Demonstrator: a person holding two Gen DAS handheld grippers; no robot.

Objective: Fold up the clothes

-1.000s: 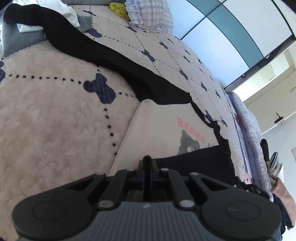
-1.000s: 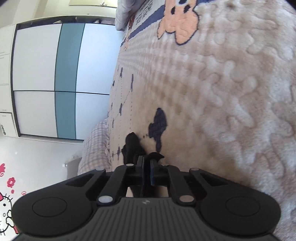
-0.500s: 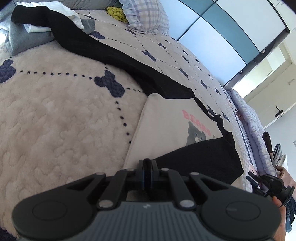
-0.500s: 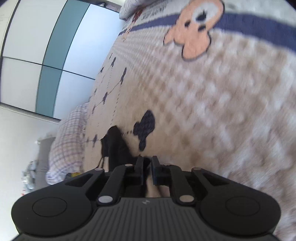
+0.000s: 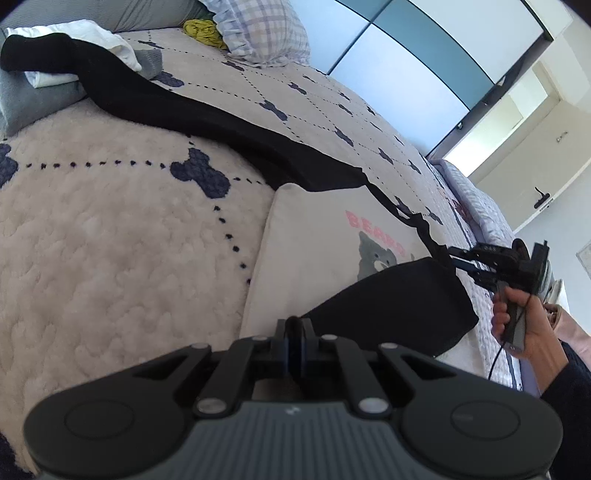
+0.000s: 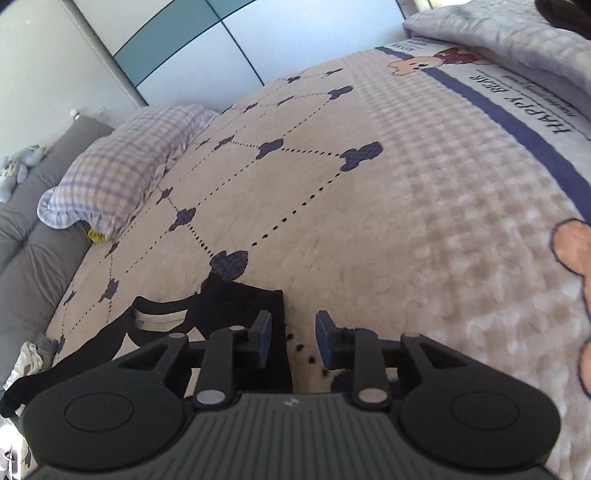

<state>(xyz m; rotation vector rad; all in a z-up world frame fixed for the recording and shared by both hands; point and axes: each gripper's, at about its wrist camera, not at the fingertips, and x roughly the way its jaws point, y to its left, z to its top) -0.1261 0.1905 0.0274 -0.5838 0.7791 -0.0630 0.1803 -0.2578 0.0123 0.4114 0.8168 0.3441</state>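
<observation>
A cream garment (image 5: 317, 236) with a grey bear print and black sleeves lies flat on the fleece bed blanket (image 5: 110, 240). One long black sleeve (image 5: 207, 118) stretches away to the upper left. The other black sleeve (image 5: 402, 299) is folded across the garment's near part, and my left gripper (image 5: 293, 332) is shut on its near edge. A hand (image 5: 517, 328) holds my right gripper (image 5: 453, 257) just past the garment's right edge. In the right wrist view the right gripper (image 6: 293, 334) has its jaws opening, with nothing between them. Black cloth (image 6: 236, 295) lies just left of it.
A checked pillow (image 5: 266, 33) and a yellow cloth (image 5: 205, 31) lie at the head of the bed. White and grey clothes (image 5: 74, 40) are piled at the far left. A grey headboard (image 6: 33, 229) and a folded quilt (image 6: 517, 33) border the blanket.
My right gripper has rolled upright, lifted off the blanket and opened, letting go of the black cloth. It now shows at the right of the left wrist view. My left gripper stays shut.
</observation>
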